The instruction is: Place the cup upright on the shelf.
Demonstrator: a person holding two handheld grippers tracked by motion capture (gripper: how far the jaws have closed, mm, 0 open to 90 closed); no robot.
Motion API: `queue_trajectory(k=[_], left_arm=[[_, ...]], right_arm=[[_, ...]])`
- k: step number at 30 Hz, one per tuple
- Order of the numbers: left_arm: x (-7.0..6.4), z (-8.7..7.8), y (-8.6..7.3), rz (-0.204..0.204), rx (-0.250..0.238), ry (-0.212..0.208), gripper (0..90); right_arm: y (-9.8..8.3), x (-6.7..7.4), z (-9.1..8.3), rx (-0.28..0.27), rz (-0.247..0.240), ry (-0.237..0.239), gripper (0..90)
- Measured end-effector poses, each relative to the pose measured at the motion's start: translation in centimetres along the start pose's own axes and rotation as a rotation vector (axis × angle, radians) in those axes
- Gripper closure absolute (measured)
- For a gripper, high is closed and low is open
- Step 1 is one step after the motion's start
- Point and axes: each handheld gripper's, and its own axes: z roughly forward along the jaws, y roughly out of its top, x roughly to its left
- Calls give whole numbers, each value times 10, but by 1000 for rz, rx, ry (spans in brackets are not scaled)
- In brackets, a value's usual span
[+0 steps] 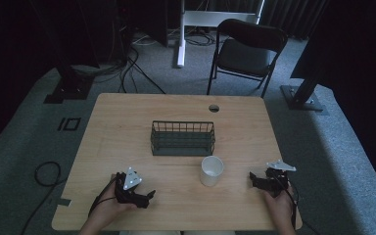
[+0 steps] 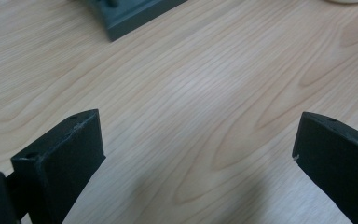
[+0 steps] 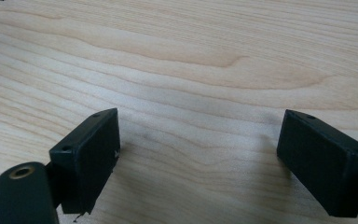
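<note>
Pale wood-grain worktop (image 1: 127, 122), smooth and matt, wavy grain really clear up close. Dark grey wire basket (image 1: 182, 138), looks like coated metal, dull finish. White round cup (image 1: 211, 170), smooth, could be ceramic or plastic, hard to say. Black left tool (image 2: 196, 154) and black right tool (image 3: 200, 149) with matt, plastic-looking jaw blocks, edges slightly scuffed. Grey carpet floor (image 1: 333, 147), rough looking.

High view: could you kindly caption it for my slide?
Two open hand-held grippers, left and right, flank a white cup before a wire basket.
</note>
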Motion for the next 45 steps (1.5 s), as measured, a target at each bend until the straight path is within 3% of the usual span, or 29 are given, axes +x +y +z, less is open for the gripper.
queue_trajectory(k=[21,28,31,36,45], left_arm=[[-38,30,41,91,-25,-116,40],[-49,40,53,74,-69,-159,41],[-54,46,60,59,-83,-196,51],[-62,54,68,90,-80,-208,51],[-77,69,84,100,-100,-240,51]], right_arm=[[0,0,0,0,0,0,128],[0,0,0,0,0,0,128],[0,0,0,-1,0,0,129],[0,0,0,-1,1,0,129],[0,0,0,-1,0,1,134]])
